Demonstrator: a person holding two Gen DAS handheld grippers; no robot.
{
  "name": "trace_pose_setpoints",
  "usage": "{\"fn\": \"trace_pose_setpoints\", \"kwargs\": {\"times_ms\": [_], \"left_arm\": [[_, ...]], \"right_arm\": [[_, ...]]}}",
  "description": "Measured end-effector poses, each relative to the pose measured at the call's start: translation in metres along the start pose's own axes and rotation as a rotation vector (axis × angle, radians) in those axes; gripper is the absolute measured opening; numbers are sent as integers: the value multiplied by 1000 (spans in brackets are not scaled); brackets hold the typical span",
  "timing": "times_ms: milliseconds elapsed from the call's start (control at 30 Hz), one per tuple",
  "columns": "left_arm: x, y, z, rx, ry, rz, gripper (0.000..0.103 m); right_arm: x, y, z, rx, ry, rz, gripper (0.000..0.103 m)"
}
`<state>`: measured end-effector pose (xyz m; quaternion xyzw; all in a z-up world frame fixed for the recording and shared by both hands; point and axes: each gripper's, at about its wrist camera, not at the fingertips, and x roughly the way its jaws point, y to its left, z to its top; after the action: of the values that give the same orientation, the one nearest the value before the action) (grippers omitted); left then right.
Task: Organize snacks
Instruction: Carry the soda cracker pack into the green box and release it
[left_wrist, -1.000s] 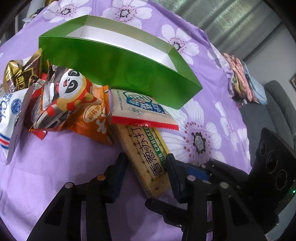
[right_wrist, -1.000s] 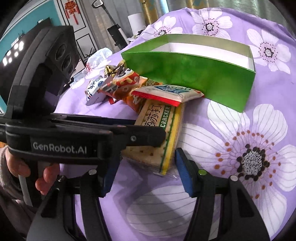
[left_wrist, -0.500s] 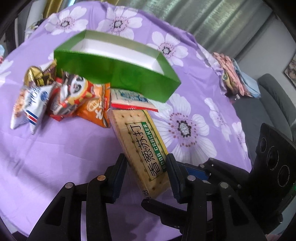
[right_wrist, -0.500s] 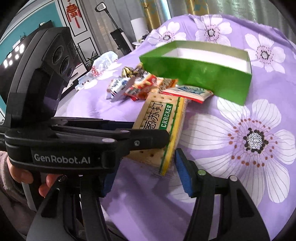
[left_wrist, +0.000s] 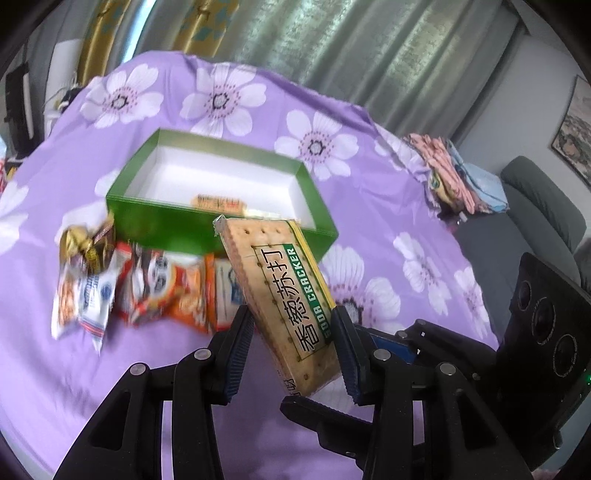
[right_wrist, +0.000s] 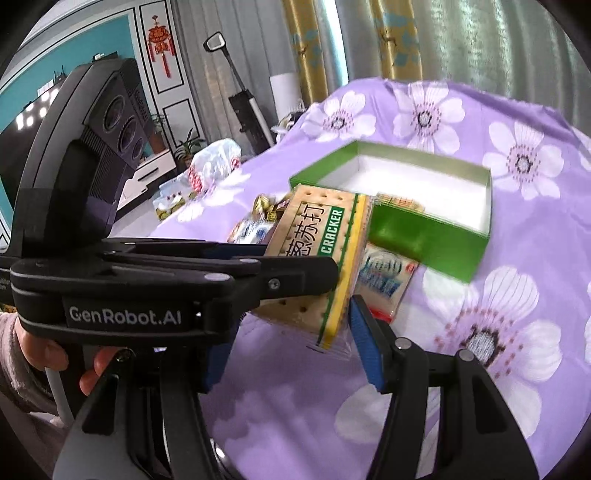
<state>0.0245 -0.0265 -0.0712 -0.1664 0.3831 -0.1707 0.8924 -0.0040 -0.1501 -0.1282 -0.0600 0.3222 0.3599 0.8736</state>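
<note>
Left gripper (left_wrist: 291, 354) is clamped on the near end of the soda cracker pack (left_wrist: 284, 295), pads tight on both long edges; pack is lifted off the purple floral tablecloth (left_wrist: 388, 206) and tilts away, far end up. Right gripper (right_wrist: 288, 332) sits at the same pack (right_wrist: 317, 258) from the other side: its right blue pad (right_wrist: 364, 343) is just beside the pack's yellow edge, left pad hidden behind the left gripper's body, so can't tell whether it's gripping. Left gripper's fingers cross directly in front of the right camera, touching or nearly touching the pack's face. Just ahead-left of the left gripper: a blurred row of snack packets (left_wrist: 147, 291) lying on the cloth, plus a blue-and-white packet (right_wrist: 384, 280) partly under the lifted pack. Beyond those, the green box (left_wrist: 221, 229), open top, white interior, near wall facing the gripper; pack's far edge overlaps that near rim in view. One small packet (left_wrist: 218, 203) already lies inside against the near wall; rest of the box floor is bare white. Bare cloth to the right of the box and ahead-right of the right gripper. Far right off the table: gray sofa (left_wrist: 546, 206) and a folded cloth pile (left_wrist: 450, 173).
</note>
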Motion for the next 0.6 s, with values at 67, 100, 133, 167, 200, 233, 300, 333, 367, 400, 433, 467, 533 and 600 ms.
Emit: {"fn": "trace_pose_setpoints", "kwargs": {"times_ms": [67, 100, 133, 167, 200, 233, 300, 333, 367, 400, 433, 467, 533, 600], "left_arm": [[5, 0, 13, 4, -14, -1, 44], [5, 1, 17, 5, -19, -2, 44], [8, 2, 24, 2, -24, -6, 44], [10, 4, 30, -2, -26, -7, 44], [13, 5, 36, -3, -30, -9, 44], [16, 6, 43, -1, -35, -9, 44], [22, 8, 53, 0, -41, -6, 44], [25, 9, 60, 1, -42, -7, 44], [30, 11, 66, -3, -40, -13, 44], [33, 12, 70, -4, -39, -14, 44], [38, 14, 76, -4, -38, -14, 44], [41, 16, 80, -5, -38, -12, 44], [50, 20, 90, -7, -33, -10, 44], [60, 26, 98, -21, -23, -6, 44]], "right_arm": [[3, -7, 10, -2, -15, -4, 60], [5, -10, 15, -4, -19, -6, 60], [6, -14, 20, -6, -26, -9, 60], [9, -17, 26, -8, -32, -11, 60], [12, -22, 32, -10, -35, -13, 60], [15, -26, 37, -10, -41, -15, 60], [19, -31, 46, -14, -45, -20, 60], [22, -35, 51, -17, -49, -22, 60], [25, -39, 57, -16, -53, -23, 60], [28, -43, 61, -17, -53, -24, 60], [32, -47, 66, -18, -54, -26, 60], [36, -52, 70, -18, -54, -26, 60], [46, -61, 78, -16, -52, -26, 60], [55, -71, 84, -4, -47, -19, 60]]}}
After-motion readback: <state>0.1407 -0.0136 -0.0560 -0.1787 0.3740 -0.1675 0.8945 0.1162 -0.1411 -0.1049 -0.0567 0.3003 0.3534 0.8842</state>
